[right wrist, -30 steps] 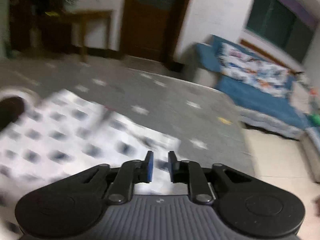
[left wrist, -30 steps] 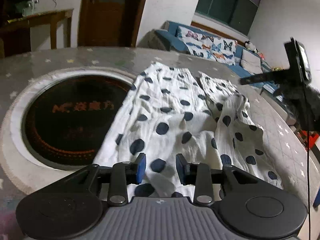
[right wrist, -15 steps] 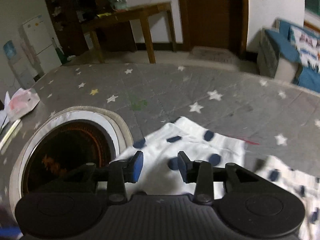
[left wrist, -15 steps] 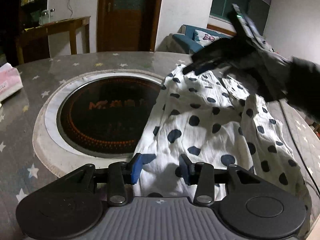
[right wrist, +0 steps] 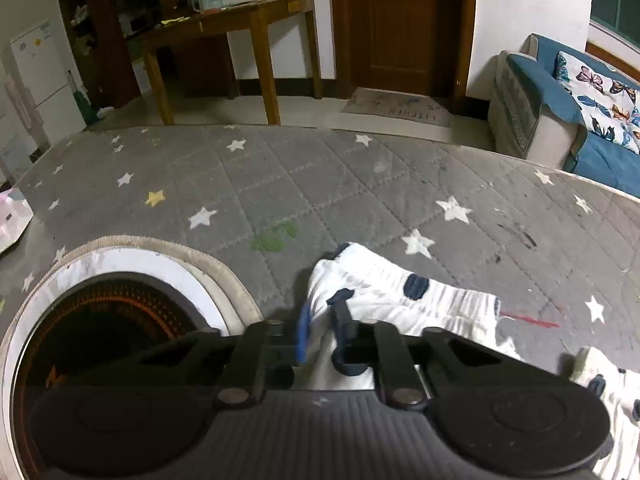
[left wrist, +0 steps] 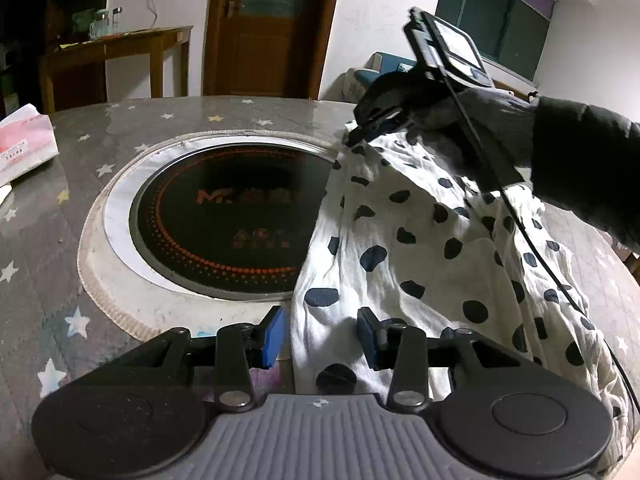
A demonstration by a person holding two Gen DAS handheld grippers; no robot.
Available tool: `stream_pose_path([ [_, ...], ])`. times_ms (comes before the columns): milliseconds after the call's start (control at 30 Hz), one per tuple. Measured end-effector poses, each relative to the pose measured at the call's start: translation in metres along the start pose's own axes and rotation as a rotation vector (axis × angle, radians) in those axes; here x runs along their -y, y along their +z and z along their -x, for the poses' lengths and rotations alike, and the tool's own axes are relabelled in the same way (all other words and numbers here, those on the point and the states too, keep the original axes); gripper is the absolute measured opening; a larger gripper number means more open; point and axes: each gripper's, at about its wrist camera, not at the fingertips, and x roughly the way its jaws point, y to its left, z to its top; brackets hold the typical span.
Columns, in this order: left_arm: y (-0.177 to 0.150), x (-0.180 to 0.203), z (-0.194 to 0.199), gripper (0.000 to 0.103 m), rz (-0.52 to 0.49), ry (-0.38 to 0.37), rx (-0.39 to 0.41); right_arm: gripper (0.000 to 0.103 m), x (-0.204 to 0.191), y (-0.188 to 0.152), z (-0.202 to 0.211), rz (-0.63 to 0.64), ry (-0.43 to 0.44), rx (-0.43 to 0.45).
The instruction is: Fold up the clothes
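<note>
The right claw (right wrist: pixel 320 334) is seen closing on the far corner of the polka-dot garment (left wrist: pixel 420 248), with white cloth bunched between its blue pads (right wrist: pixel 305 334). The left claw (left wrist: pixel 320 336) is held partly open and is narrowing slightly; the near hem of the garment lies between its jaws, but whether the pads press on it cannot be told.

The garment is spread on the grey star-patterned worktop (right wrist: pixel 360 184), just beside the round black cooktop (left wrist: pixel 232 220), its left edge overlapping the cooktop's pale rim. Its long axis runs from the left claw away toward the right claw.

Only in the left wrist view are the whole garment, the dark sleeve (left wrist: pixel 580 172) and the right claw's body shown. Only in the right wrist view are the blue sofa (right wrist: pixel 560 120) and the doormat (right wrist: pixel 396 108) shown.
</note>
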Motion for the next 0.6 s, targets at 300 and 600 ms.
stream_pose_path([
  [300,-0.003,-0.015,0.014,0.004,0.050,0.008,0.032,0.006,-0.048,0.026,-0.012,0.043,0.078,0.027],
  [600,-0.011,-0.039,0.049,0.004,0.128,0.117,0.040,0.019,-0.120,0.045,-0.021,0.108,0.270,0.067],
])
